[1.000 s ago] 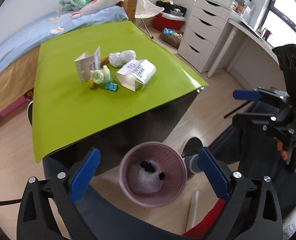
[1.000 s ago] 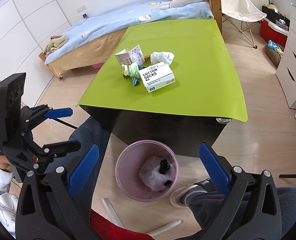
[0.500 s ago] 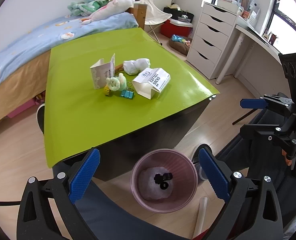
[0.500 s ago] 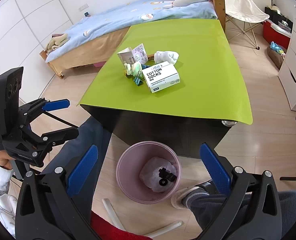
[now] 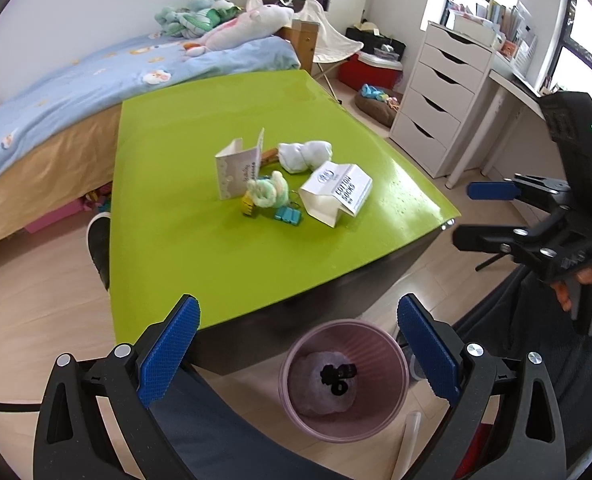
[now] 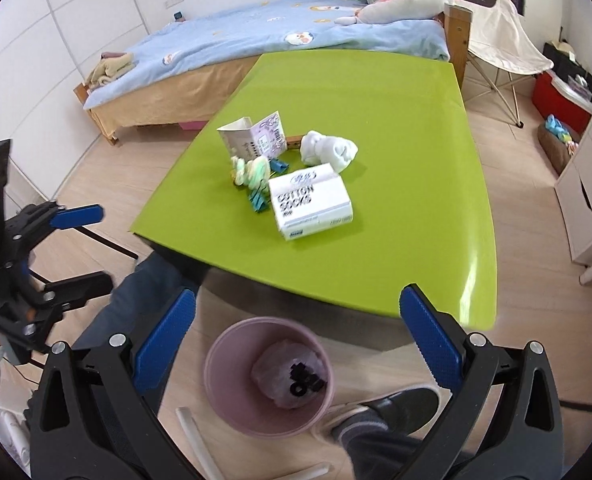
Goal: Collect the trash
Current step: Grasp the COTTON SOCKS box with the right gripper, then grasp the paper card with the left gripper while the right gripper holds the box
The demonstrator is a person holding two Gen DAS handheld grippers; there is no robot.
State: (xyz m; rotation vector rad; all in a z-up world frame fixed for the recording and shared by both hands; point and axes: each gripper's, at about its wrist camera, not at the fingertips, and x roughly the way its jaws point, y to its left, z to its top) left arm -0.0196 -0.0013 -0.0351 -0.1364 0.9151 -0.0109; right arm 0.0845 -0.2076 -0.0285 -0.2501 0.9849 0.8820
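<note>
A pink bin [image 5: 343, 380] stands on the floor by the near edge of the green table [image 5: 200, 248]; it holds a clear bag and small black items. It also shows in the right wrist view [image 6: 270, 376]. On the table lie a white "cotton socks" box [image 5: 335, 194] [image 6: 309, 200], a white crumpled wad [image 5: 303, 155] [image 6: 327, 150], an open card packet [image 5: 240, 170] [image 6: 254, 140], a green-white fluffy item [image 5: 268, 192] and teal clips [image 5: 288, 214]. My left gripper [image 5: 296, 356] and right gripper [image 6: 294, 344] are both open, empty, above the bin.
A bed [image 5: 76, 92] with plush toys lies beyond the table. White drawers [image 5: 439, 100] and a desk stand at the right, with a folding chair [image 6: 499, 36] and red box behind. A white tube [image 6: 196, 440] lies on the floor near the bin. My legs and shoe [image 6: 395, 412] are close below.
Both grippers have risen and tilted up toward the table. The bin has slid lower in both views and the table items appear larger and nearer.
</note>
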